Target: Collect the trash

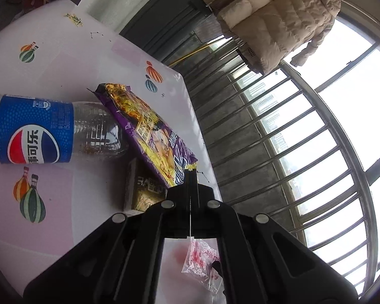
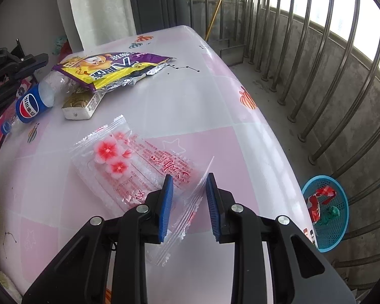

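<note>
Trash: wrapper (image 2: 129, 167), snack bag (image 2: 114, 68), bottle (image 2: 35, 101), box (image 2: 81, 106) uncollected on surface (image 2: 190, 106) | bin (image 2: 326, 212) part filled | left tool (image 1: 191, 174) closed at snack bag's edge | right tool (image 2: 188, 197) parted around wrapper

- Pink-and-white patterned worktop (image 2: 179, 106).
- Clear flower-print wrapper (image 2: 129, 162) at centre.
- Pepsi bottle (image 2: 35, 101), small box (image 2: 81, 103) and purple snack bag (image 2: 109, 68) toward ten o'clock.

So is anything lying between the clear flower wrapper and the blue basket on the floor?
Nothing visible. The clear flower wrapper lies near the table edge, one corner between the right claw fingers; the blue basket sits on the floor just past that edge, with only bare tabletop between.
</note>
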Demonstrator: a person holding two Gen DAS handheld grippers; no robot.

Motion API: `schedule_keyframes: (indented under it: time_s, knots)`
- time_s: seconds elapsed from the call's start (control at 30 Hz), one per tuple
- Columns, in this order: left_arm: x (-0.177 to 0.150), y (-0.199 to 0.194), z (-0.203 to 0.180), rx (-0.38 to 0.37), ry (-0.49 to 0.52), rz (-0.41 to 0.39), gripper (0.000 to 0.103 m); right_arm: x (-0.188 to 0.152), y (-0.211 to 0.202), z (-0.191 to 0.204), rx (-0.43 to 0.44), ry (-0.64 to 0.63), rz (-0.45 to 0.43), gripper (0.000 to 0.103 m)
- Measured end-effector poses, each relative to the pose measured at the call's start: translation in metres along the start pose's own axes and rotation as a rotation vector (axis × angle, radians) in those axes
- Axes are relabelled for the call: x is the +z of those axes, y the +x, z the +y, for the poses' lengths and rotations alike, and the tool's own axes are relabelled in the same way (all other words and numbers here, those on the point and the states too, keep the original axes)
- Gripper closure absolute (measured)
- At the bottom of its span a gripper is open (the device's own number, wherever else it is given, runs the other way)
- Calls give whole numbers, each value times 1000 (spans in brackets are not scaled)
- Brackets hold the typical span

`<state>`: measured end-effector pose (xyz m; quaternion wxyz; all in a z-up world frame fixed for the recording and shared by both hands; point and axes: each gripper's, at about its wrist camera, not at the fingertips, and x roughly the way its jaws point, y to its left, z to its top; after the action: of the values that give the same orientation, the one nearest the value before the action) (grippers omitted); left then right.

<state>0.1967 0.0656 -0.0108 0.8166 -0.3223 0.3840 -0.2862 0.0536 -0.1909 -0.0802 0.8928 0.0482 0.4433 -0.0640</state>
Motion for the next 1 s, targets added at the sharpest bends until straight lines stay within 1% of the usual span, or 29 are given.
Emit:
schedule_keyframes:
  time_s: [0.07, 0.13, 0.23, 0.27, 0.33, 0.5, 0.6, 0.67, 0.73, 0.8, 0.87, 0.9, 0.93, 0.97, 1.0]
  knots:
    - [0, -3, 0, 12, 15, 5, 103, 2, 0, 0, 6, 5, 10, 76]
    - [-2, -4, 3, 33, 26, 14, 103, 6, 0, -4, 57, 35, 28, 76]
    - [-8, -6, 9, 57, 47, 30, 103, 14, 3, -18, 238, 146, 69, 72]
    - [-11, -6, 9, 63, 60, 38, 103, 16, 6, -22, 284, 181, 83, 72]
    - [-18, -5, 6, 74, 100, 67, 103, 19, 10, -20, 289, 183, 93, 72]
    - [-44, -13, 2, 69, 228, 158, 103, 20, 12, 3, 234, 102, 77, 72]
    - [-61, -21, 4, 54, 297, 212, 103, 22, 14, 18, 243, 47, 71, 72]
    - [-70, -23, 9, 65, 327, 240, 103, 30, 19, 30, 258, 12, 75, 72]
    - [-76, -23, 16, 78, 333, 268, 103, 40, 27, 41, 313, 0, 88, 72]
    - [-80, -22, 22, 77, 330, 292, 103, 51, 38, 49, 415, 19, 114, 72]
    - [-83, -20, 23, 75, 339, 302, 103, 62, 50, 52, 505, 86, 147, 72]
    - [-83, -20, 24, 75, 342, 306, 103, 67, 53, 50, 536, 127, 155, 72]
    - [-84, -20, 24, 74, 344, 308, 103, 70, 54, 46, 569, 171, 154, 67]
    - [-85, -20, 23, 73, 348, 312, 103, 73, 53, 39, 572, 234, 158, 62]
    - [-87, -20, 23, 73, 356, 316, 103, 74, 51, 31, 614, 290, 140, 53]
